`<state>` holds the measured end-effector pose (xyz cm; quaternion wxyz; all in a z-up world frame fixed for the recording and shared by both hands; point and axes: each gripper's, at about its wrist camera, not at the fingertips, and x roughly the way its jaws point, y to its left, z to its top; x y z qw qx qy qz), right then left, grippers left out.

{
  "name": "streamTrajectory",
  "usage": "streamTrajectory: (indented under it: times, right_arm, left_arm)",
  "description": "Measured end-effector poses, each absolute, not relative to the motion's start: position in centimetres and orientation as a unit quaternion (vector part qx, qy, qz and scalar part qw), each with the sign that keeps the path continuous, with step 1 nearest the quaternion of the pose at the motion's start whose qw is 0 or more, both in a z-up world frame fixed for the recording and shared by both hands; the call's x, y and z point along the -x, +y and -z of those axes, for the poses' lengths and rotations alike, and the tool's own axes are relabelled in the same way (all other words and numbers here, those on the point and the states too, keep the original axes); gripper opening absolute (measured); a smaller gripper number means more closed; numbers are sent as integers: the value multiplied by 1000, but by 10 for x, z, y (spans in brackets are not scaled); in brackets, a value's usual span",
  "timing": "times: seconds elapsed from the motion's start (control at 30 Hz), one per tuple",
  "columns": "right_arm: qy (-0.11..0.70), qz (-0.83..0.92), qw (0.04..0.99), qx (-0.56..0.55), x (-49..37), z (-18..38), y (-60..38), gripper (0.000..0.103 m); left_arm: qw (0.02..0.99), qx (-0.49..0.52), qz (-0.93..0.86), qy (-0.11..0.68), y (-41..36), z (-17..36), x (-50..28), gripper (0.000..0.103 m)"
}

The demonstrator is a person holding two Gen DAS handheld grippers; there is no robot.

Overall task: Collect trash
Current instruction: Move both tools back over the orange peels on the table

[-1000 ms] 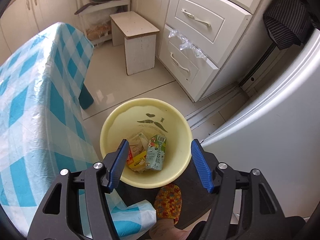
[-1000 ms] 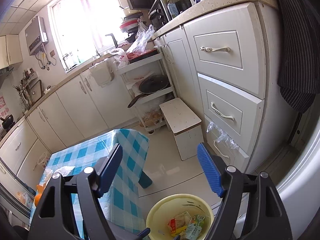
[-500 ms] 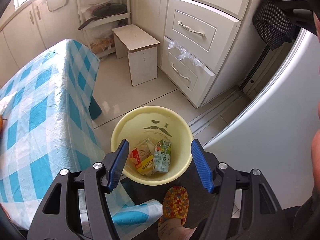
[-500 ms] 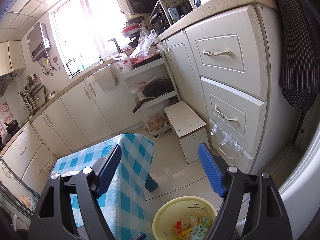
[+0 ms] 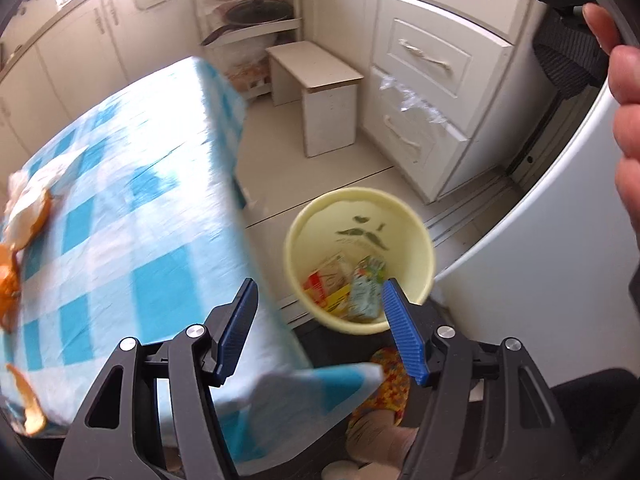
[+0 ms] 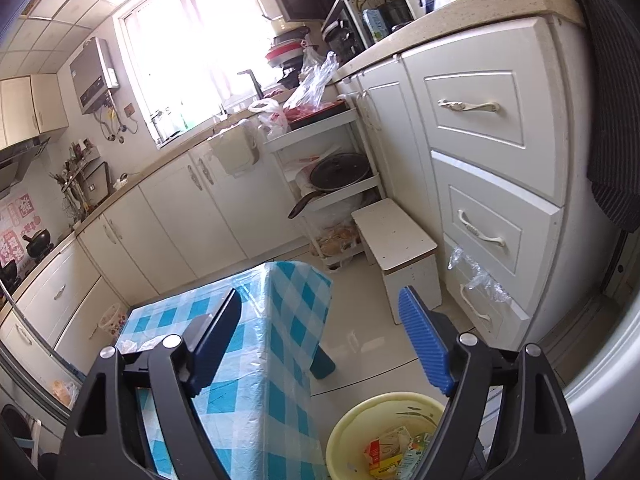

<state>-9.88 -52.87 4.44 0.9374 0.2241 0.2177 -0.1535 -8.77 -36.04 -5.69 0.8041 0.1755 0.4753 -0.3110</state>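
The counter (image 5: 120,208) with its blue check cloth fills the left; its near right edge hangs just beside the bin (image 5: 304,280). Orange peels (image 5: 10,276) lie at the counter's far left edge. Bare floor (image 5: 276,160) runs between counter, stool (image 5: 320,92) and drawers (image 5: 424,92). The yellow bin stands on the floor and holds cartons (image 5: 360,288), red, yellow and green. The left gripper (image 5: 316,328) points down over the counter's corner, jaws open, nothing in them. The right gripper (image 6: 320,340) looks across the kitchen, jaws open and empty too.
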Motion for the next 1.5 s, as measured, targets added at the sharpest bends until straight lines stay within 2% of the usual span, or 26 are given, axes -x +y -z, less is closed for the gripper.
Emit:
streamTrajectory:
  times: [0.2,0.4,0.5,0.7,0.97,1.1,1.23,1.3,1.37,1.5]
  right_arm:
    - [257,110,941,-190,71,-37,-495,80]
    - [293,60,938,-173,46,-26,-455,81]
    - [325,24,933,-155,29,-14,-426,81]
    - [377,-33,922,-78,4,9,-354,81]
    - [394,-38,916,-59,-1,18,-331,81]
    - [398,-34,915,-59,-3,21,-329,81]
    - [399,-37,914,-57,-6,22,-325,81]
    - [400,-38,914,-57,-8,22,-324,81]
    - [399,-41,914,-57,-9,21,-323,81]
    - [398,-44,915,-55,-8,20,-320,81]
  left_arm:
    - [843,-142,222,469,-248,34,74,62]
    - [886,-31,60,458,-89,11,54,66]
    - [878,10,20,478,-44,19,41,69]
    - [835,67,45,544,-34,61,31,69]
    - [840,74,4,538,-55,82,21,70]
    - [845,66,-5,531,-54,78,25,67]
    - [852,45,-16,522,-56,73,34,56]
    - [854,45,-17,518,-55,72,38,46]
    - [859,30,-16,510,-60,70,39,30]
    - [863,23,-3,505,-65,66,32,17]
